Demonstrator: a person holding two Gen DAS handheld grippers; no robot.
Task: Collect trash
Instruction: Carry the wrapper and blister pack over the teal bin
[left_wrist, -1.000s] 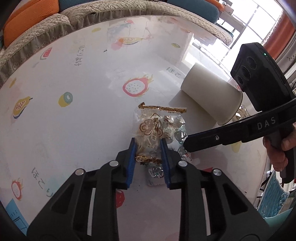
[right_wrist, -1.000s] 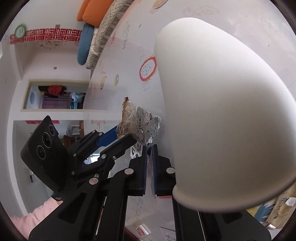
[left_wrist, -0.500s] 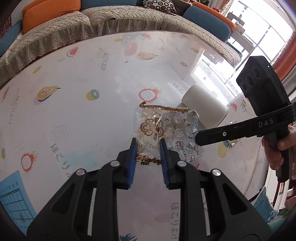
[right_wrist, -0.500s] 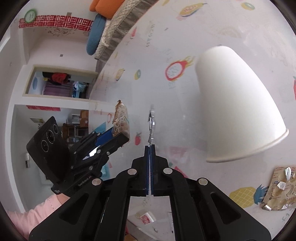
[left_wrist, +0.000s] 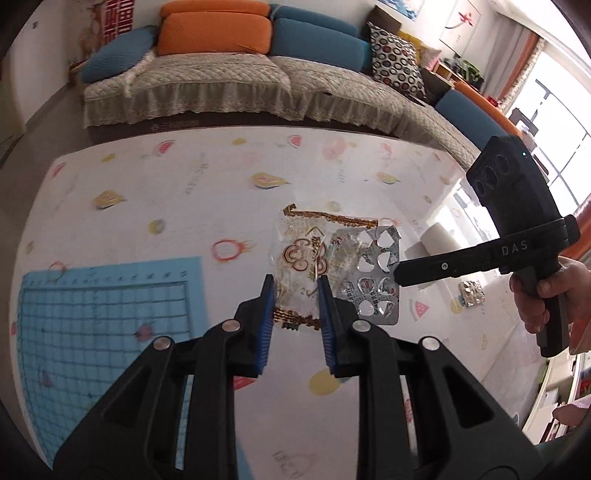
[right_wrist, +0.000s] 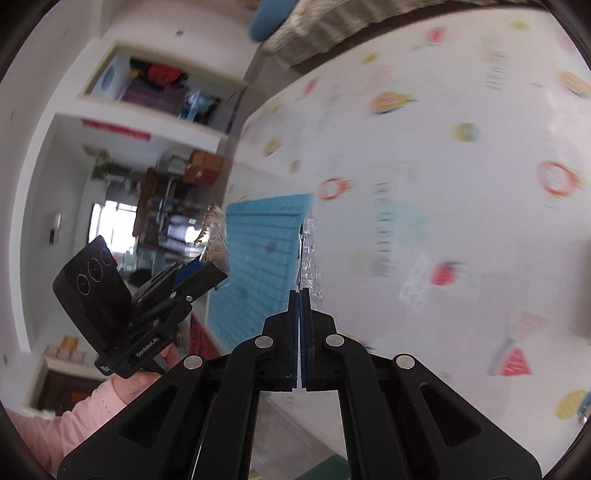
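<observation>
Left claw (left_wrist: 294, 295) clamped on the lower edge of a clear snack wrapper (left_wrist: 303, 254), held in the air above the desk (left_wrist: 147, 184); right claw (right_wrist: 300, 295) pressed together on the edge of an empty blister pack (left_wrist: 373, 273), just beside the wrapper. Judged: both feather-light; wrapper limp, crinkly, slippery, best pinched at its sealed gold band; blister stiff but bendy, sharp foil, take by the rim. Versus 0.5 s ago: both claws higher, desk further below, white cup (left_wrist: 439, 242) now small and far; blue mat (left_wrist: 103, 295) in view.
</observation>
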